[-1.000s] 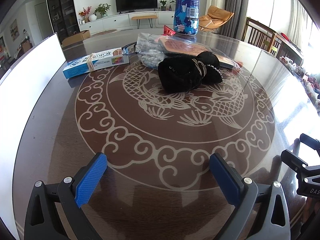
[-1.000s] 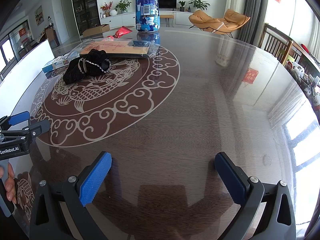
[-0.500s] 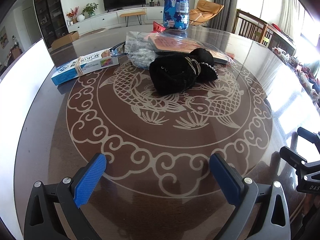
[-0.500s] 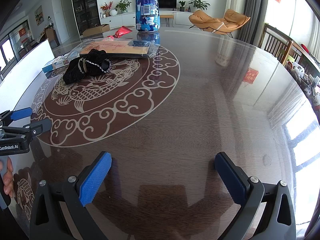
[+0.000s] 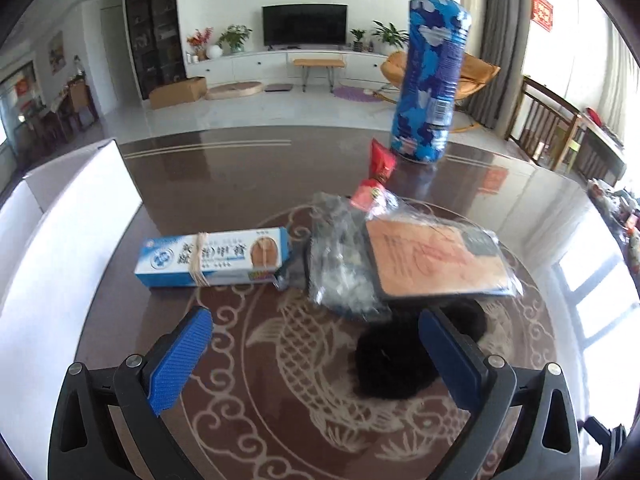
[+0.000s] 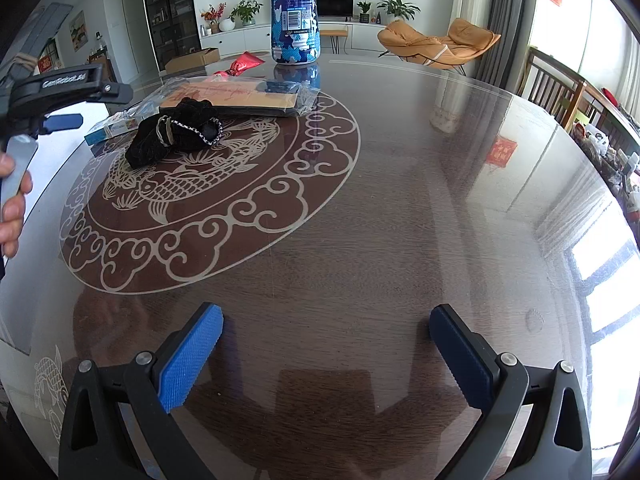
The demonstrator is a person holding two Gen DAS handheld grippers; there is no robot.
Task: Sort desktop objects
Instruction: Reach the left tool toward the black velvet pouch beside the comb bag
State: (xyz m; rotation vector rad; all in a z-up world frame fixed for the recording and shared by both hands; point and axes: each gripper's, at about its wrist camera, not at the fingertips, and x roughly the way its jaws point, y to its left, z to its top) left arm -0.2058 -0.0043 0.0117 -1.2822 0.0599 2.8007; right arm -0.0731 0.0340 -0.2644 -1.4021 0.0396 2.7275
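A blue-and-white toothpaste box (image 5: 214, 258) bound with a rubber band lies on the round glass table. Beside it a clear plastic bag (image 5: 404, 252) holds an orange flat packet. A black fabric bundle (image 5: 394, 360) with a chain lies just before the bag; it also shows in the right wrist view (image 6: 176, 130). My left gripper (image 5: 316, 352) is open, raised over the table, with the bundle by its right finger. My right gripper (image 6: 326, 352) is open and empty over bare table, far from the objects.
A tall blue camouflage bottle (image 5: 430, 80) stands at the far side with a red wrapper (image 5: 380, 158) near it. A white box (image 5: 60, 248) sits at the table's left edge. The left gripper's body (image 6: 60, 88) shows at the right wrist view's left.
My left gripper has moved forward and up toward the objects, so the bundle now lies between its fingertips' line. The right gripper has stayed still.
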